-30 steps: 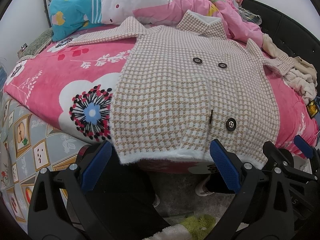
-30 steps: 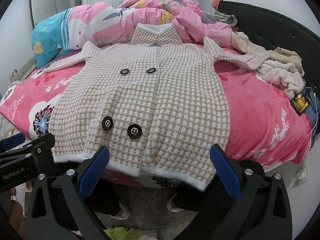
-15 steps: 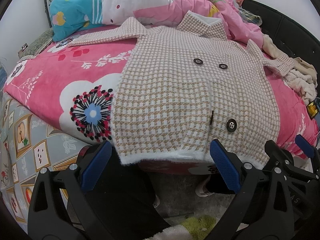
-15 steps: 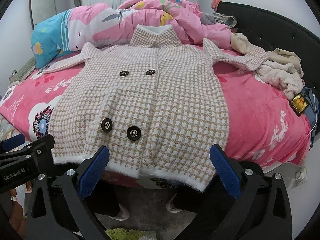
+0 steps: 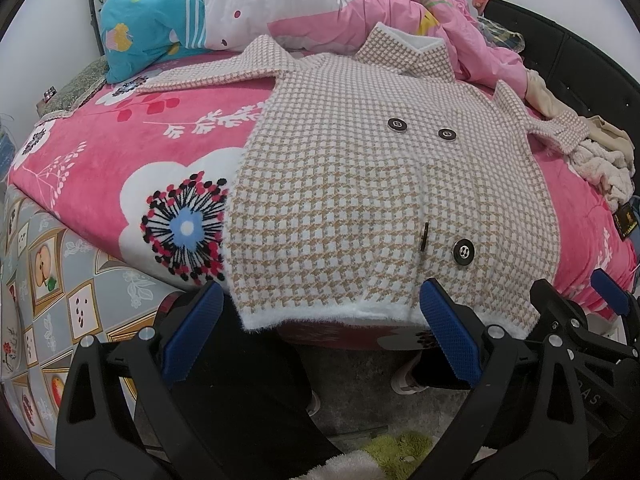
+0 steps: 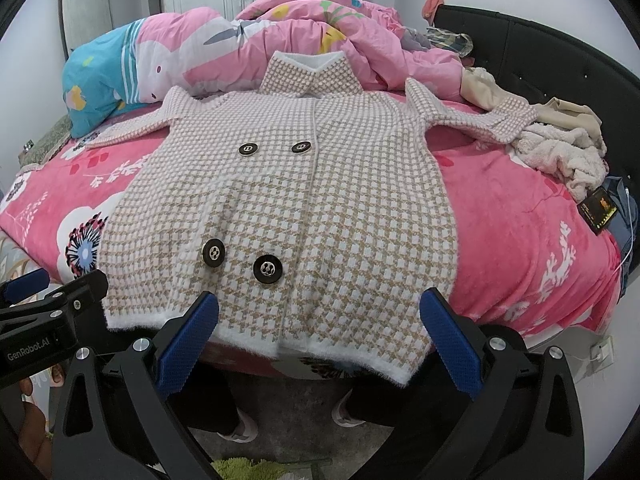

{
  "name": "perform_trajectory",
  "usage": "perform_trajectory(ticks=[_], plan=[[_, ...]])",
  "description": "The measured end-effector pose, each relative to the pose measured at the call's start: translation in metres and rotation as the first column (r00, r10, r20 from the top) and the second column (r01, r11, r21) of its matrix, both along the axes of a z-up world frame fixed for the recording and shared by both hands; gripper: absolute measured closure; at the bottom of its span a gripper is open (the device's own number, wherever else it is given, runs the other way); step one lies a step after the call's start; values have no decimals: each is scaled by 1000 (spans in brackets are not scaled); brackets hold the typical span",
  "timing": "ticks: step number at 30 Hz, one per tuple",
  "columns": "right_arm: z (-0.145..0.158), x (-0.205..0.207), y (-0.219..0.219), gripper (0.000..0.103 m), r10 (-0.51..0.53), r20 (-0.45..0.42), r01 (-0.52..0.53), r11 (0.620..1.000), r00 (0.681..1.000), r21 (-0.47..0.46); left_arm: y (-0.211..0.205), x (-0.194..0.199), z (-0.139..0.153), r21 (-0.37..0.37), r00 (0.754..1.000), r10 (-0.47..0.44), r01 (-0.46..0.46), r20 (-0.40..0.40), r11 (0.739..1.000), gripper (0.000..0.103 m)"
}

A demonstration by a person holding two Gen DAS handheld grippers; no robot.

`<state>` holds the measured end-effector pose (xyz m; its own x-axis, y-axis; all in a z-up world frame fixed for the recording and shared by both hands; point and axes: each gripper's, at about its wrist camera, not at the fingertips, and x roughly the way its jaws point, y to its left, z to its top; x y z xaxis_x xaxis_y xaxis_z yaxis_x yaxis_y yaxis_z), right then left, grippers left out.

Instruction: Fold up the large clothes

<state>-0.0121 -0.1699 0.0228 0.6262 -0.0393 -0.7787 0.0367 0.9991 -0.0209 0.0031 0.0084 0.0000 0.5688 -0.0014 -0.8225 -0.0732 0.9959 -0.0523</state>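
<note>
A beige-and-white houndstooth coat (image 5: 384,184) (image 6: 304,184) lies spread face up on the bed, sleeves stretched out to both sides, collar at the far end, several dark buttons down its front. Its white fuzzy hem hangs over the near bed edge. My left gripper (image 5: 320,332) is open just below the hem's left part, holding nothing. My right gripper (image 6: 318,336) is open below the hem's right part, also with nothing between its fingers. The right gripper's body shows at the right edge of the left wrist view.
A pink floral blanket (image 5: 132,148) covers the bed. A rumpled pink duvet (image 6: 304,36) and blue pillow (image 5: 148,28) lie behind the collar. Cream clothes (image 6: 560,152) are heaped by the black headboard (image 6: 532,52). A person's feet (image 6: 348,416) stand on the floor below.
Both grippers have crept slightly closer to the coat's hem and lifted a little; the coat itself has not moved.
</note>
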Motion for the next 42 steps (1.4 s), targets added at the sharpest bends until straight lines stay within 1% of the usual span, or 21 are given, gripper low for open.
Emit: perform_trajectory(ticks=[9,20,24,30,33,38,42], plan=[[0,0,1,5,0,3,0,1000,1000,-2,2,1,1,1,1000,3,-3,1,1000,8],[6,11,4,5,13,40,-12,1000,999,-20,3,9,-1,6,1000,14,-14,8,1000,8],[7,18,7,5,29,59,-26,999,998,-40,3,17,-4,14,1000,19,-19,3,1000,8],[7,37,9,5,52,56,-50,998,997,-32,9,35,-10,30,1000,29,-29,3,999,8],[7,50,12,5,68,64,-65,996,996,-54,13,48,-11,43,1000,17,-17,8,999,8],[6,79,17,5,107,67,-102,993,992,-65,23,78,-18,53,1000,13,-13,2,999,8],[7,107,19,5,141,90,-135,988,986,-70,29,103,-20,61,1000,8,-8,-6,998,8]])
